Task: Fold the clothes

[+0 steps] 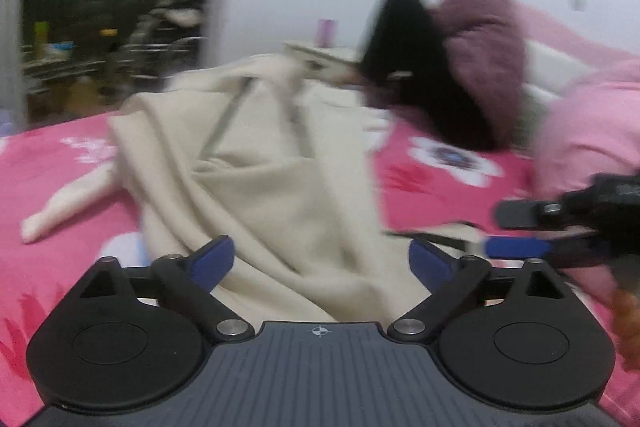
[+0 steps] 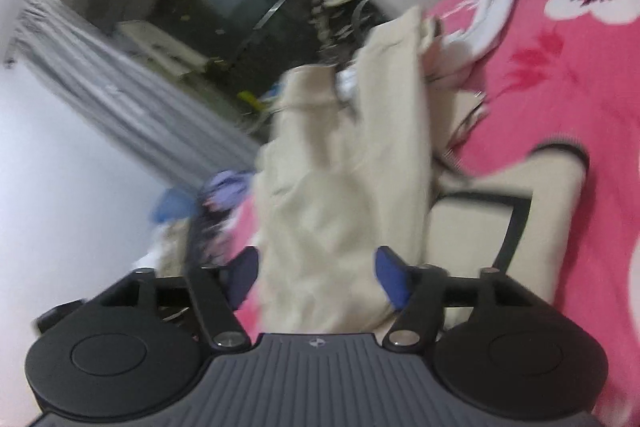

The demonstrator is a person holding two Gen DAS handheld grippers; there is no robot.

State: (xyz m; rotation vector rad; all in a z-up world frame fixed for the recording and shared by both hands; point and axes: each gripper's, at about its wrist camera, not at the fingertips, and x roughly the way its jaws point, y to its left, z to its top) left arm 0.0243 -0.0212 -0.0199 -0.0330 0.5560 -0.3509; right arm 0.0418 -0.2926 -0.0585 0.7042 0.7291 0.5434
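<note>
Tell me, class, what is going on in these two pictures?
A person is folding clothes on a bed with a claw in each hand. A cream garment lies crumpled on the pink flowered bedspread. The left claw is open over the garment's near edge, pads not pressing. The right claw is also open, with cream cloth between its fingers. Neither grips the garment. Both views are blurred.

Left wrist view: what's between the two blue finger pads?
Only the cream fabric garment, lying crumpled on the pink floral bedspread. The left gripper stands open, pads off the cloth, in the left wrist view.
</note>
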